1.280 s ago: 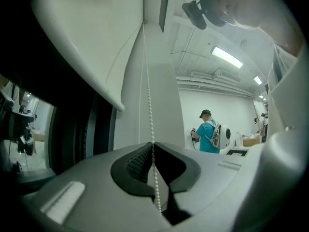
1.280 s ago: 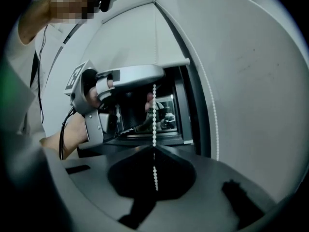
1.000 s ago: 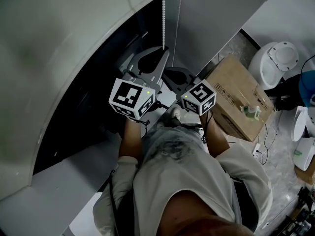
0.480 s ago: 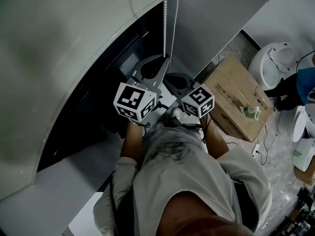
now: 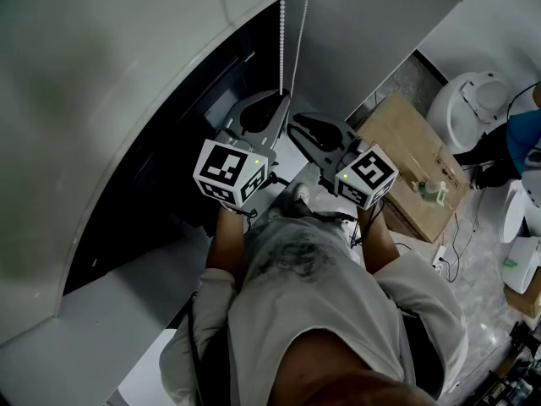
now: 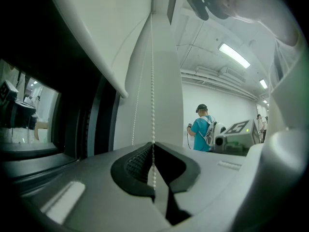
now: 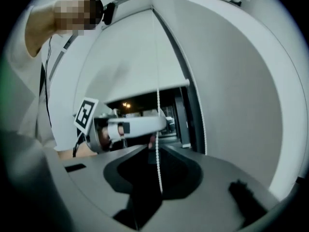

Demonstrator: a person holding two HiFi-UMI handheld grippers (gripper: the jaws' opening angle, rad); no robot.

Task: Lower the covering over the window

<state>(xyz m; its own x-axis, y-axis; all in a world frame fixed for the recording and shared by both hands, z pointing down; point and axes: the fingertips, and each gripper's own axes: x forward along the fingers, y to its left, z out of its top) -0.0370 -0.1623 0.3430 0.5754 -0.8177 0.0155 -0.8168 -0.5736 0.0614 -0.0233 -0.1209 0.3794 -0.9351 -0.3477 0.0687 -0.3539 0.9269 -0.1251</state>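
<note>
One bead chain [image 6: 153, 81] strand is pinched in the closed left tool [image 6: 153, 144]; the open-jawed right tool [image 7: 155, 149] might close beside the chain, missing.

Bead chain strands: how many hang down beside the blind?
2. In the left gripper view, one strand runs down into the shut left tool; the other strand hangs free just left of it.
</note>
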